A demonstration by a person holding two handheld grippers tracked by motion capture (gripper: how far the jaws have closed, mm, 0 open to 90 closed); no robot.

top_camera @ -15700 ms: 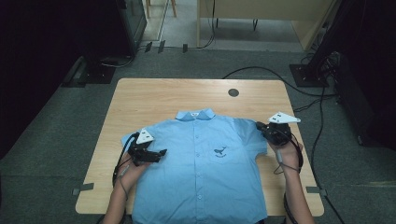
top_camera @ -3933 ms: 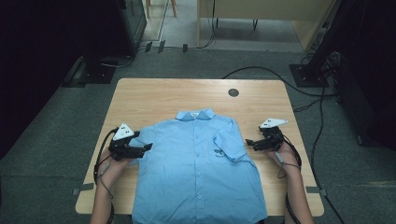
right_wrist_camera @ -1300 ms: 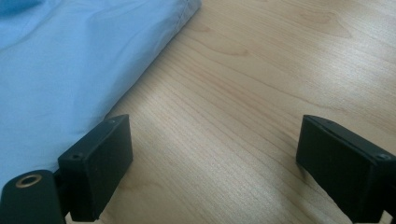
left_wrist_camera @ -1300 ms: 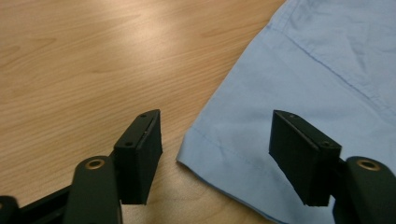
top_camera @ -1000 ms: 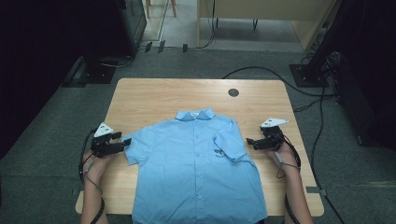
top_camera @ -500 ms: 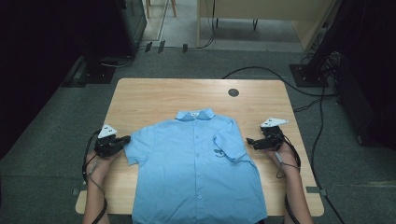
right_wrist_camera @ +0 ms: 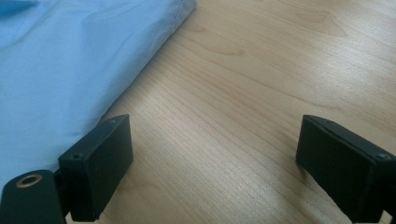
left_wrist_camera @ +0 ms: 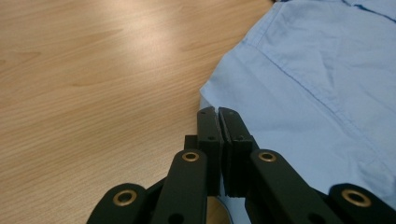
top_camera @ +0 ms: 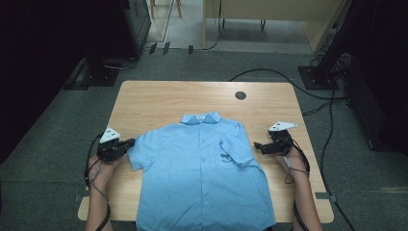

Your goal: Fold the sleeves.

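Since 1 second ago, our left gripper (top_camera: 126, 145) has come in from the table's left edge to the cuff of the shirt's left sleeve (top_camera: 140, 150), and its jaws have just been closing. In the left gripper view they now stand pressed together on the sleeve hem (left_wrist_camera: 208, 103), with the fabric edge running in between the pads, so we judge the cuff caught. Our right gripper (top_camera: 260, 146) has stayed put beside the right sleeve (top_camera: 234, 146), which lies folded in over the chest. Its jaws stand wide apart over bare wood, with nothing between them; 1 pad (right_wrist_camera: 100, 164) sits just beside the shirt's edge.

We see the blue shirt (top_camera: 202, 178) lying front up and buttoned in the middle of the table (top_camera: 159, 98), collar toward the far side, its hem reaching the near edge. Only the left sleeve is spread outward.

We read this as the second sleeve fold about to begin: with the cuff pinched, the left hand can carry it across the chest to match the right side. A thin grip on the hem alone could slip as the fabric lifts.
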